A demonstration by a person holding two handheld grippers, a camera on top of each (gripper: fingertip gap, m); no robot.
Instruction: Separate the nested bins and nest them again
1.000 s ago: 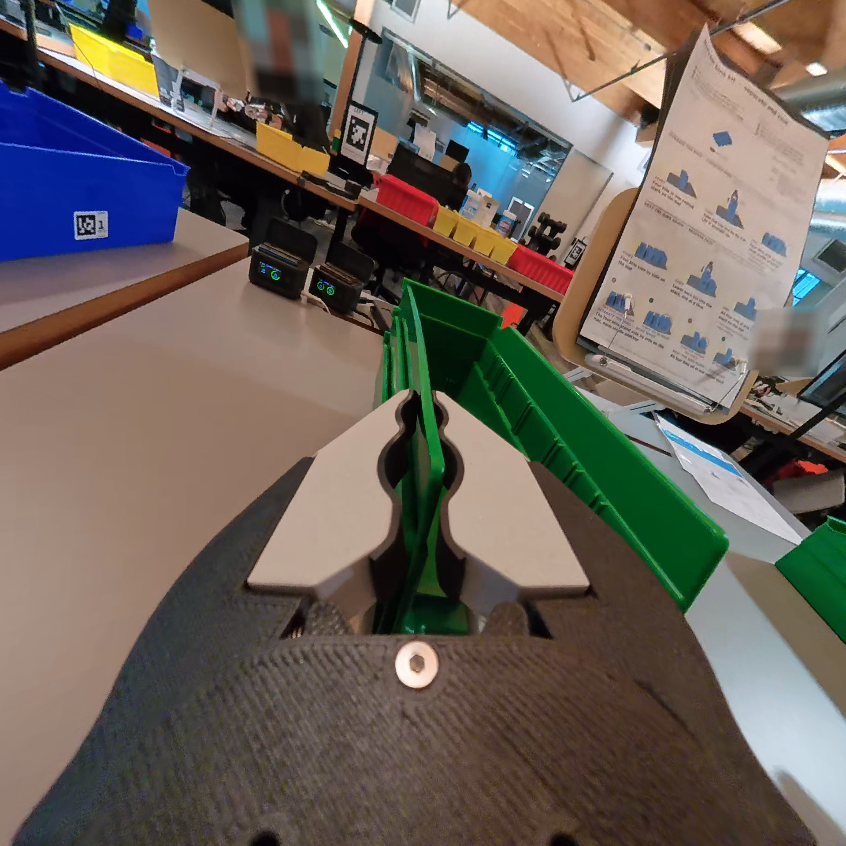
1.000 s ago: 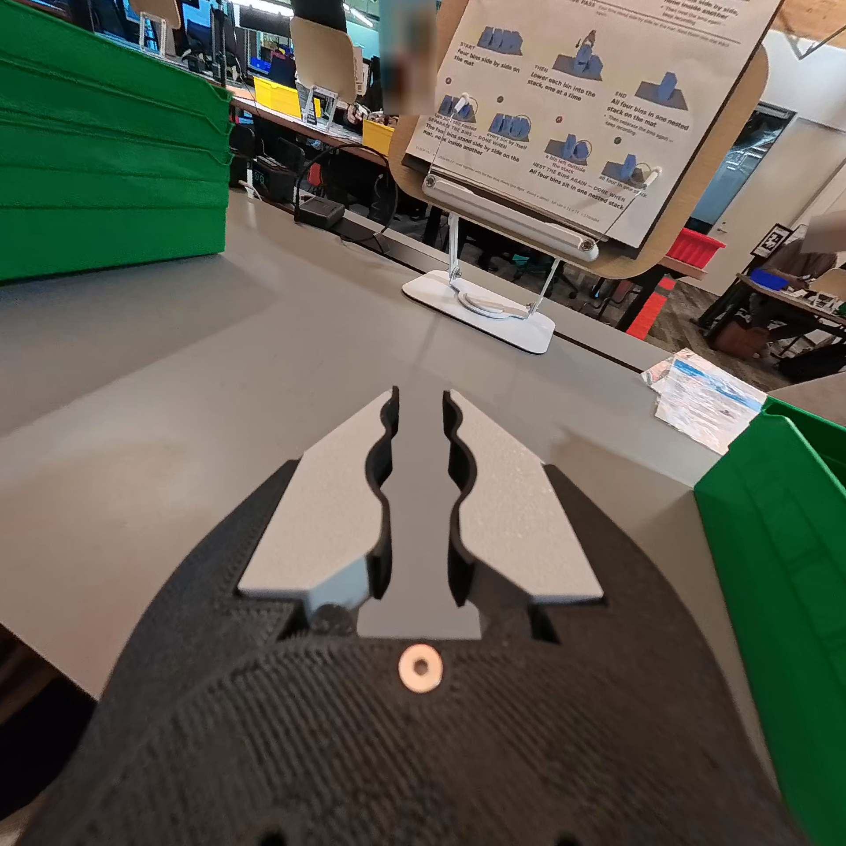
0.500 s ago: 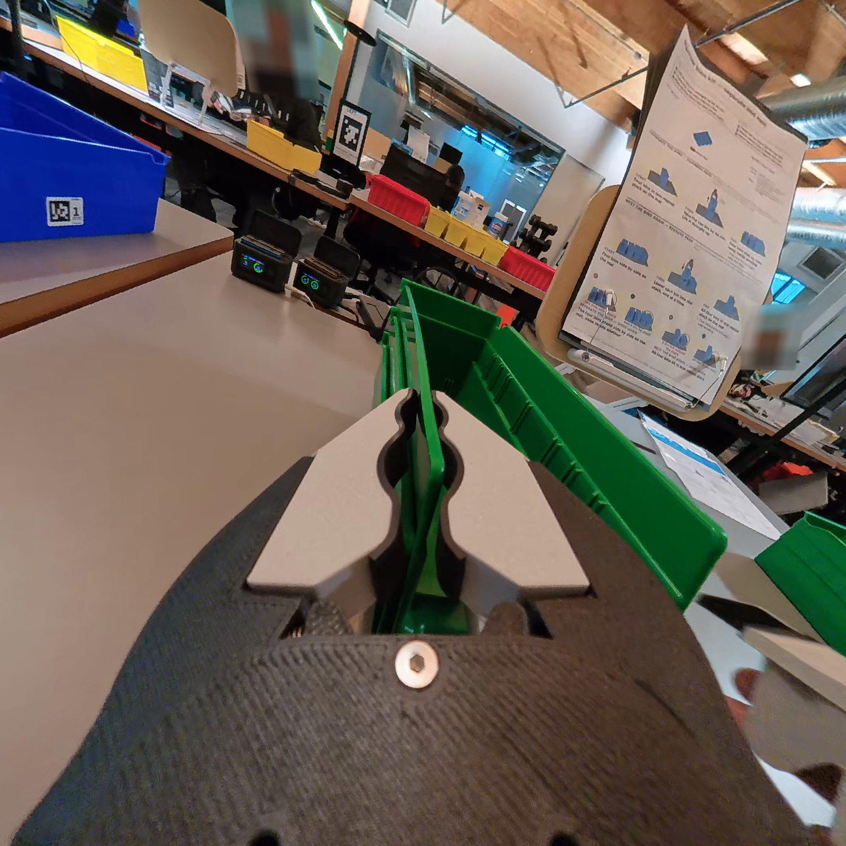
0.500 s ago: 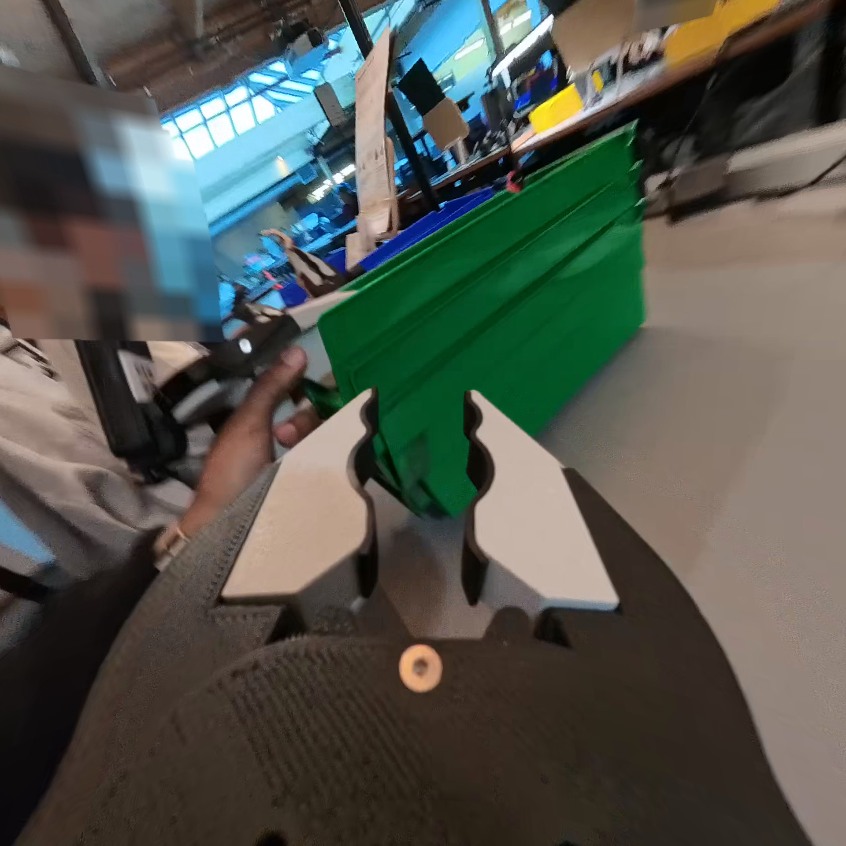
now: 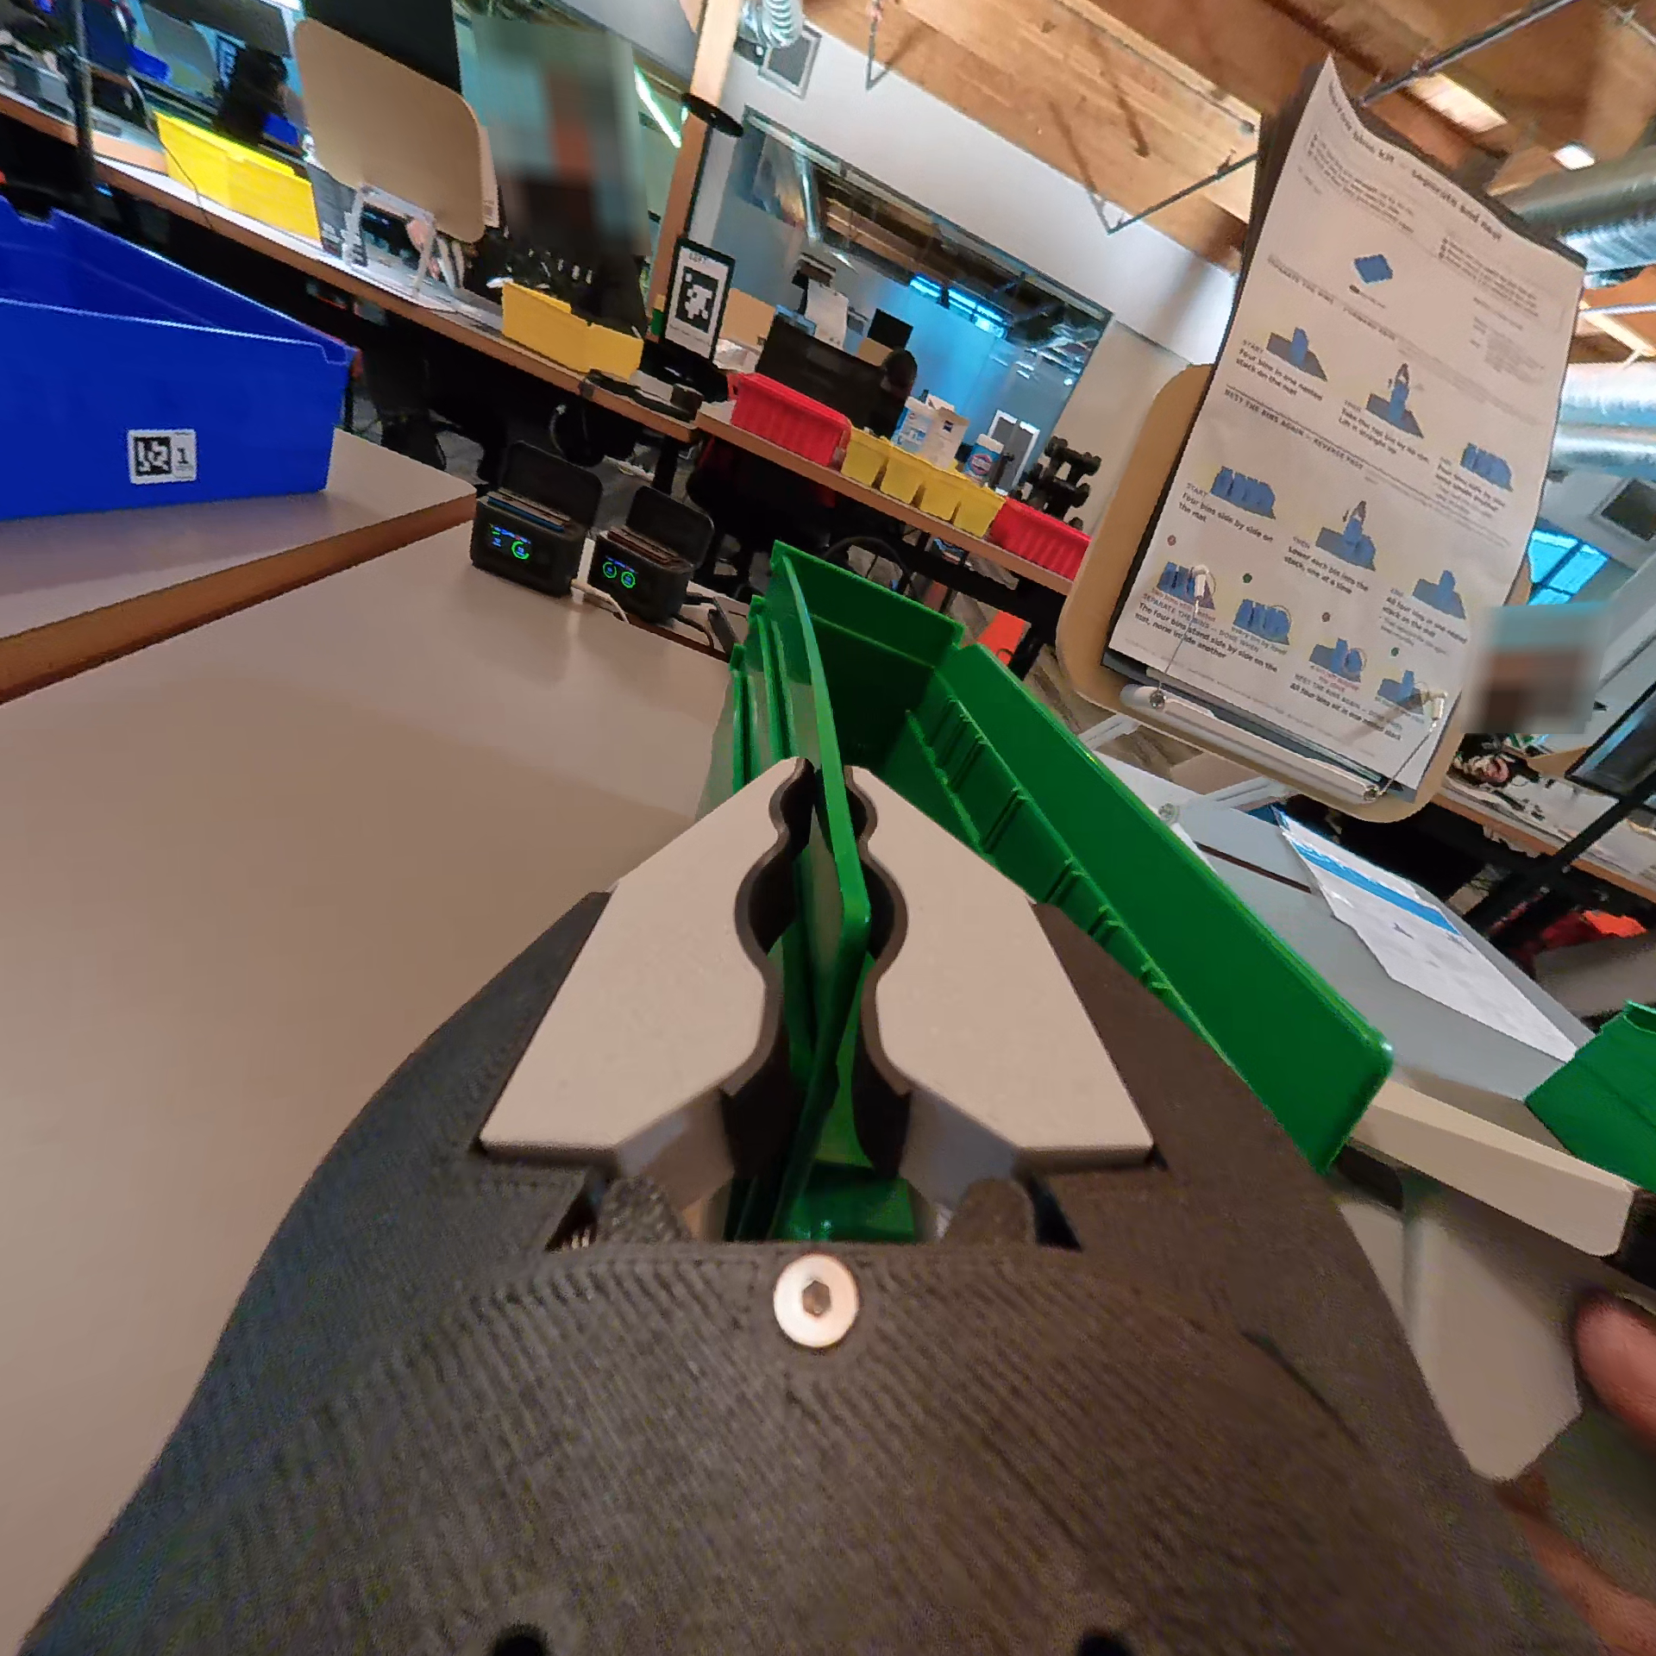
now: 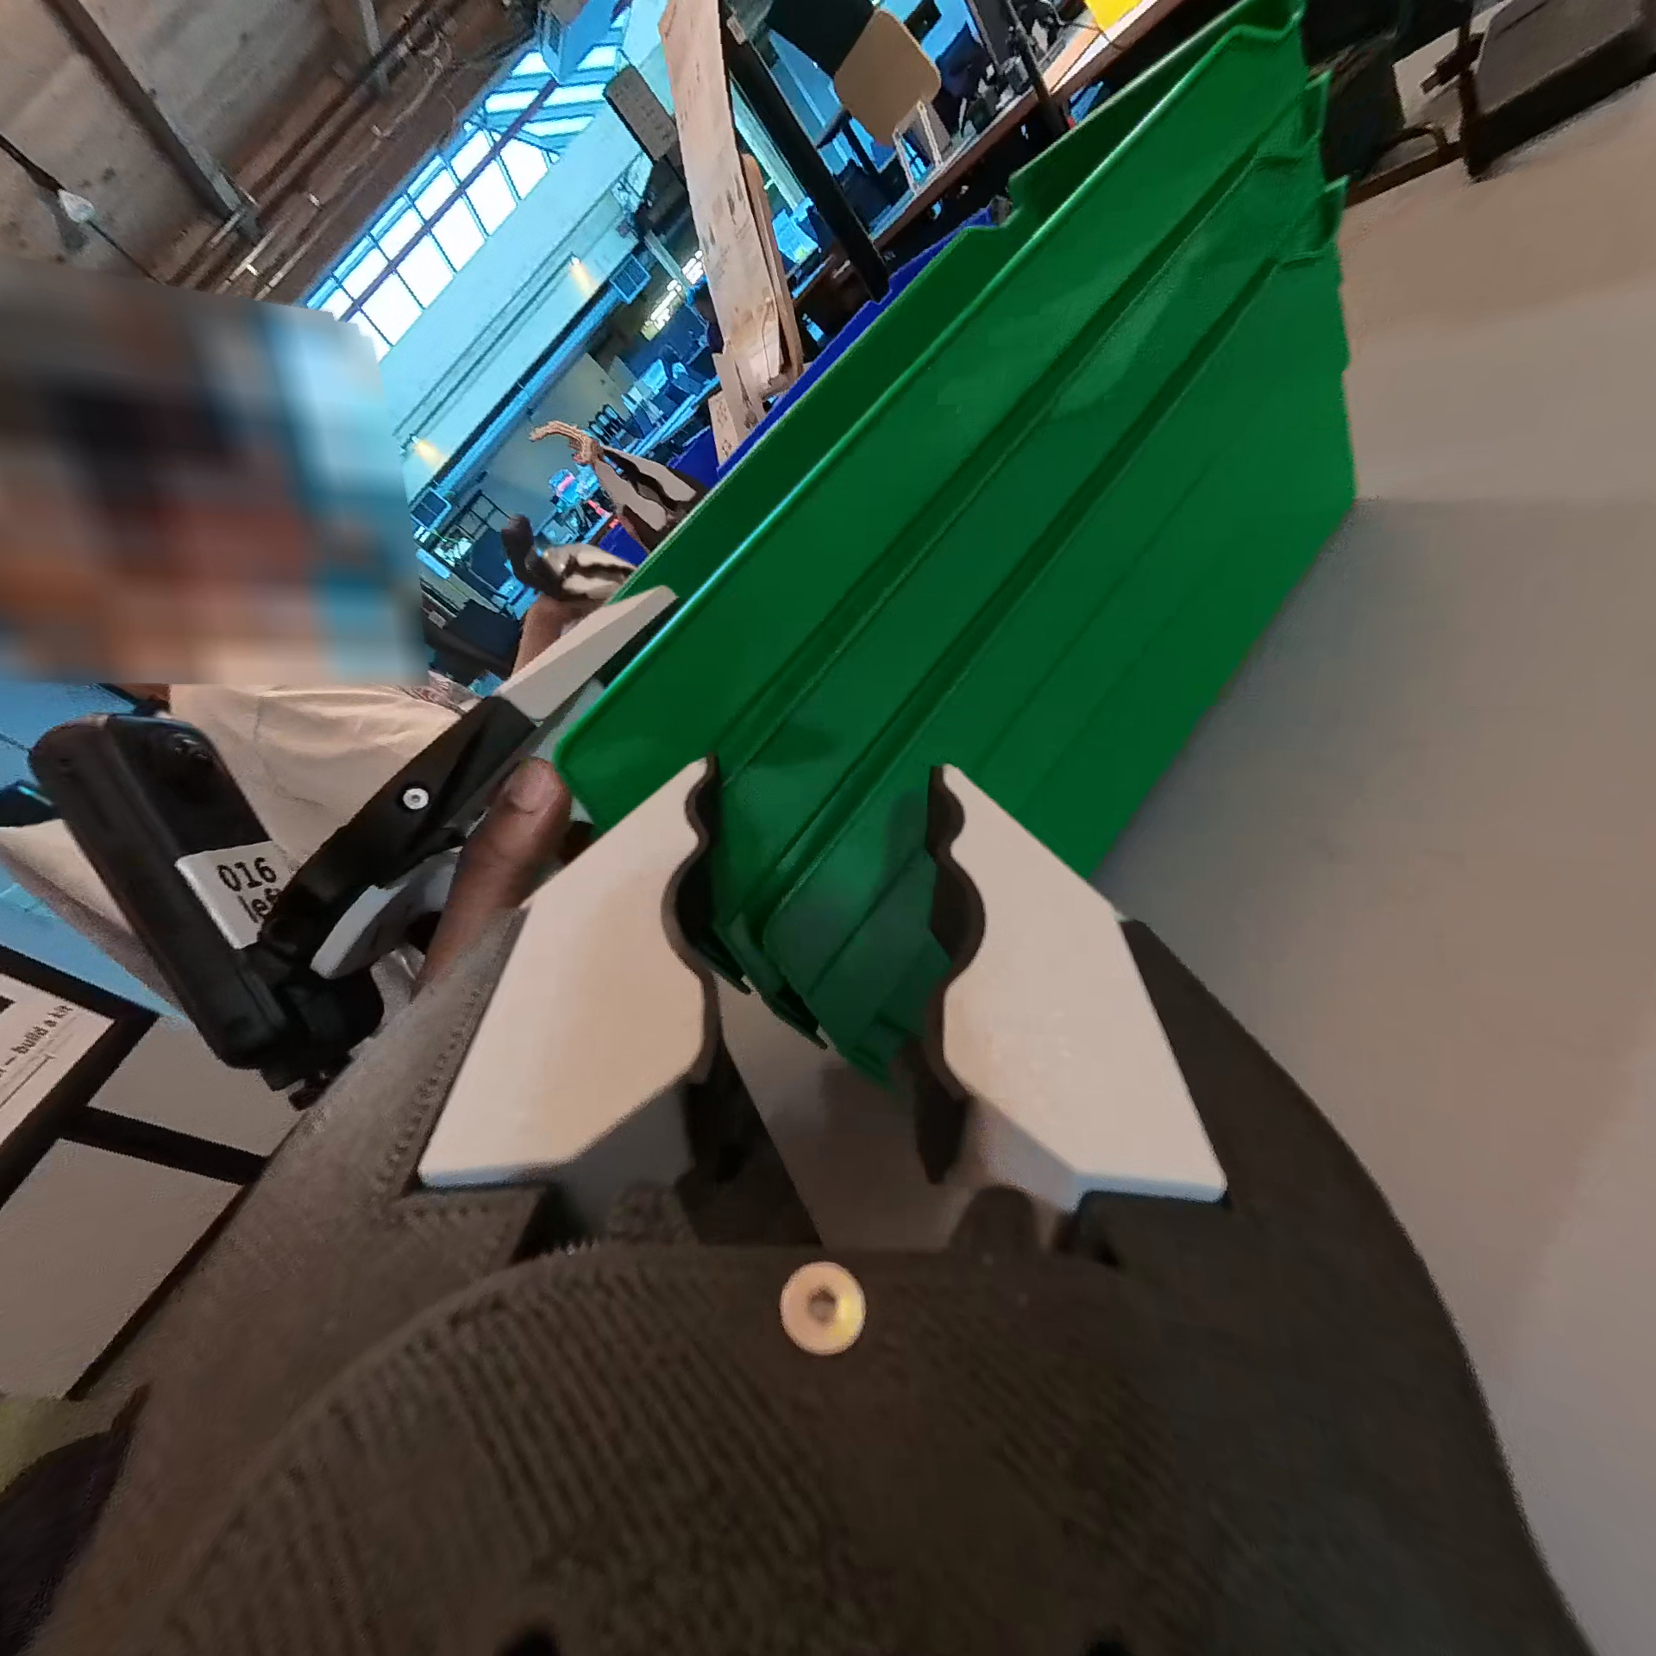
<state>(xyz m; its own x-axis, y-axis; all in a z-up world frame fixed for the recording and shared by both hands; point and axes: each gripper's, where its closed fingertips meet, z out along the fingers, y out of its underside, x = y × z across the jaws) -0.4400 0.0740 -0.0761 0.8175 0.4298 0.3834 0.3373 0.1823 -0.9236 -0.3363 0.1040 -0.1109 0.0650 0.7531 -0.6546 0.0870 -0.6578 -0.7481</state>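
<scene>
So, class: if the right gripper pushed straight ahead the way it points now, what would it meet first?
Probably the corner of the nested green bins: the right gripper is open, with the stacked rims already between its fingers.

My glossy green plastic nested bins (image 5: 1111, 860) filled the frame's centre; my pale grey gripper fingers (image 5: 663, 977) sat in woven-textured black mounts; a blue plastic bin (image 5: 134, 394) lay upper left.

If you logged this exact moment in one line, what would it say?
left claw: shut on top bin wall | right claw: open, straddling corner of green nested bins | bins: not yet separated
</scene>
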